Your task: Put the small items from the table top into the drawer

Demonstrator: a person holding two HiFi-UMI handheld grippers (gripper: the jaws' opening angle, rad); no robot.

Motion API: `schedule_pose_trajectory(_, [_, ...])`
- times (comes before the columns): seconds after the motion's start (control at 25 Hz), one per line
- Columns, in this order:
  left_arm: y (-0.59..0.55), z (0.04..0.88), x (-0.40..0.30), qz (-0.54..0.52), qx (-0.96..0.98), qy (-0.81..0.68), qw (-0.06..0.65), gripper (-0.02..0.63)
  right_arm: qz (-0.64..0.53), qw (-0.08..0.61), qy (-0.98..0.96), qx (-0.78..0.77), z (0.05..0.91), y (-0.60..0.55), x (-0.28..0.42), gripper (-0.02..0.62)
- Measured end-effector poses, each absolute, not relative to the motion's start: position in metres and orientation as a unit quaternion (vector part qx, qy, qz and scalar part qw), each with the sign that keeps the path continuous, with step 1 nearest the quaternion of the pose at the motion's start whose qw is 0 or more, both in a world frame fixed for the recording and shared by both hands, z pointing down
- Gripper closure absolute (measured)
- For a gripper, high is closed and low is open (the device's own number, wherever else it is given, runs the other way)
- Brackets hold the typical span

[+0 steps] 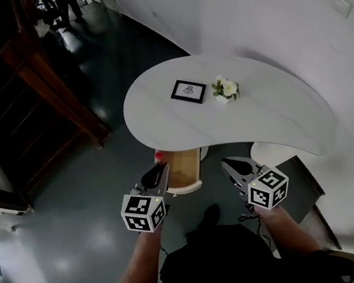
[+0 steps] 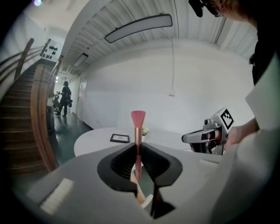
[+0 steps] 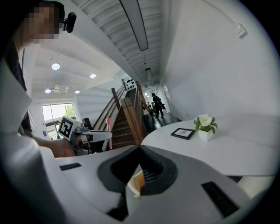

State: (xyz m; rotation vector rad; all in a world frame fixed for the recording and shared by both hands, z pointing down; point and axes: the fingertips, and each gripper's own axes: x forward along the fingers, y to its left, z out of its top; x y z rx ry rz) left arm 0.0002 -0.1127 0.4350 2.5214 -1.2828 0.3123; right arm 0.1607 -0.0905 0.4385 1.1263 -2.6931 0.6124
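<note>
White curved table (image 1: 266, 116), dark floor. In the head view the open drawer (image 1: 184, 168) sits under the table's near edge, with the left gripper (image 1: 157, 176) just left of it and the right gripper (image 1: 233, 167) just right.

The left gripper view shows what is barely visible from above: its jaws are closed on a pink brush (image 2: 138, 131), held upright by its thin handle. The brush looks light, stiff and slick, with soft bristles, so the handle is the place to grip.

In the right gripper view the jaws are together and empty.
</note>
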Motion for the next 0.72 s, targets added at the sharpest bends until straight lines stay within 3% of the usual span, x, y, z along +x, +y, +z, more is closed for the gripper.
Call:
schedule_pose_trajectory(0.36, [-0.070,0.455,-0.041,0.090,0.846,-0.491,0.188,0.557,0.223,0.121,-0.911,0.325,0.452,-0.060,0.109,0.584])
schedule_pose_trajectory(0.72, [-0.103,0.481,-0.045,0.107,0.814,-0.520,0.233,0.557,0.223,0.111,-0.923,0.294,0.451,-0.124,0.110,0.584])
